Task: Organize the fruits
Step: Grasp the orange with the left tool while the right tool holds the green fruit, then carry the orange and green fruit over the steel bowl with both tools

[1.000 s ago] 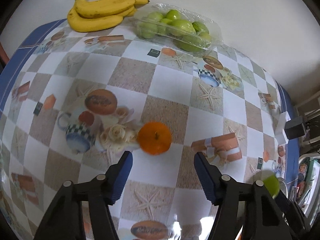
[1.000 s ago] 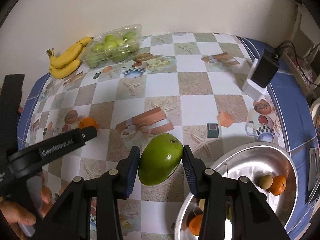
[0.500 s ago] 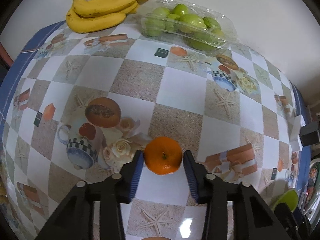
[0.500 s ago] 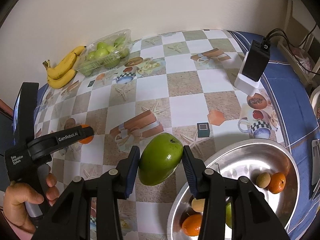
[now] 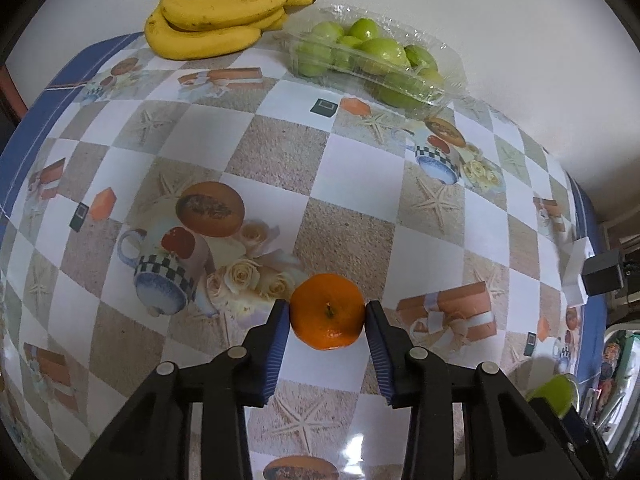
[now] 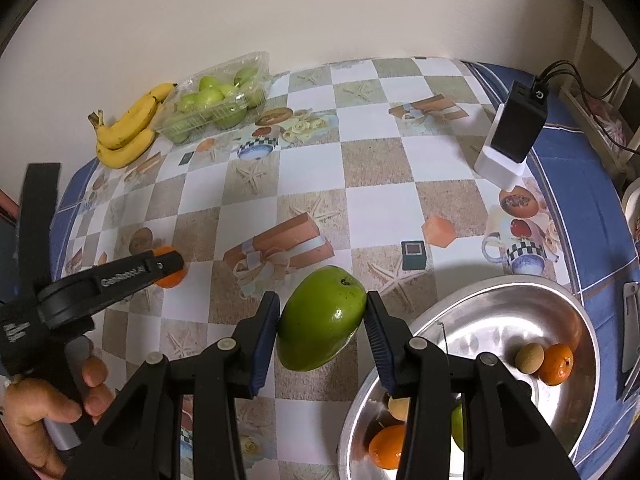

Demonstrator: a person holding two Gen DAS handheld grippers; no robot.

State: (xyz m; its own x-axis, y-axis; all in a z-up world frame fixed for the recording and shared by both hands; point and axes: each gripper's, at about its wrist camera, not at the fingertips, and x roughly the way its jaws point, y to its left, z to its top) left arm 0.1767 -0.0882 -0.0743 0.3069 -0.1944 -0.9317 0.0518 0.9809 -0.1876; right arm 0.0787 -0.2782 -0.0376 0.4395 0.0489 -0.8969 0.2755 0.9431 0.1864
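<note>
Left gripper (image 5: 326, 316): clenched on the orange (image 5: 327, 311), resting on the tablecloth (image 5: 280, 152) well left of the metal bowl (image 6: 576, 312). Right gripper (image 6: 322, 322): grasped the green mango (image 6: 320, 320), just left of that bowl.

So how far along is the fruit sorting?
Done: several fruits already lie in the metal bowl. In hand: right tool grips the green mango; left tool has just closed on the orange. Left: bananas and boxed green fruit.
</note>
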